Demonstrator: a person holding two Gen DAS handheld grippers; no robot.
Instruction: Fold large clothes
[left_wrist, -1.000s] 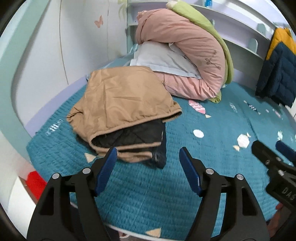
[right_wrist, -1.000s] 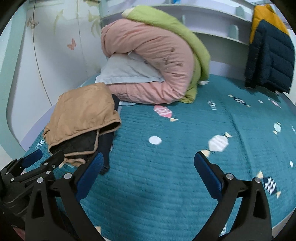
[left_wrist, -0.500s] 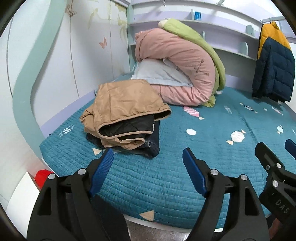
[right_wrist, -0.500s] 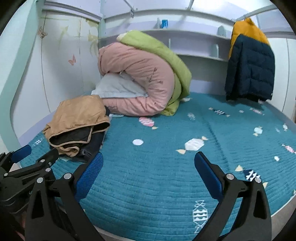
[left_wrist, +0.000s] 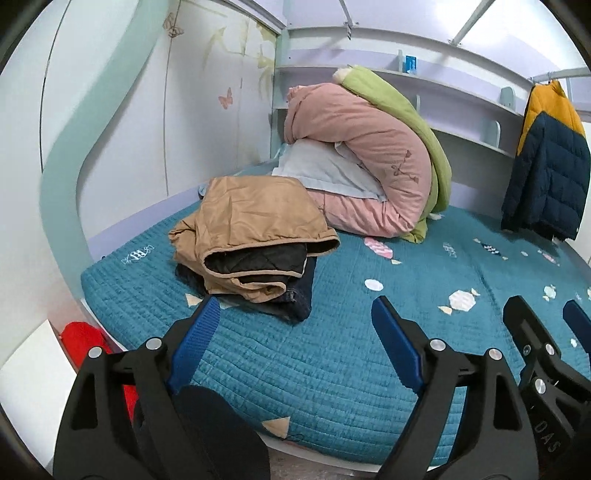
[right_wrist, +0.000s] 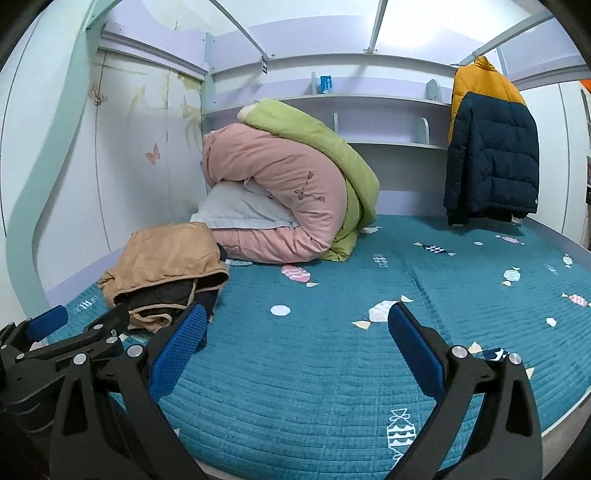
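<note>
Tan jacket (left_wrist: 255, 225), folded, dark quilted lining showing at its open front edge, lies on the bed (left_wrist: 332, 362) near the bed's left front corner. It rests on top of a folded dark garment (left_wrist: 295, 302) whose edge sticks out beneath it toward the bed's middle. Same stack in the right wrist view: jacket (right_wrist: 166, 258) at the bed's (right_wrist: 314, 369) left edge.

Behind the jacket, toward the headboard wall: a pink quilt (left_wrist: 369, 158) rolled over a pale grey pillow (left_wrist: 325, 173), with a green quilt (left_wrist: 417, 125) draped over its far side. The pillow's near corner is just beside the jacket's back edge; cannot tell if they touch.

Puffer coat (right_wrist: 487, 147), yellow over navy, hangs at the bed's far right, well apart from the jacket.

Red thing (left_wrist: 79, 336) sits below the bed's left front corner; too little shows to identify it.

Left gripper (left_wrist: 293, 325): jaws wide apart and have just been opening, nothing between them, only bedspread beyond. It hangs at the bed's front edge, short of the jacket, not touching it.

Right gripper (right_wrist: 297, 328): jaws wide apart, released, nothing held, over the bed's middle front, right of the jacket. Each gripper shows at the edge of the other's view, side by side.
</note>
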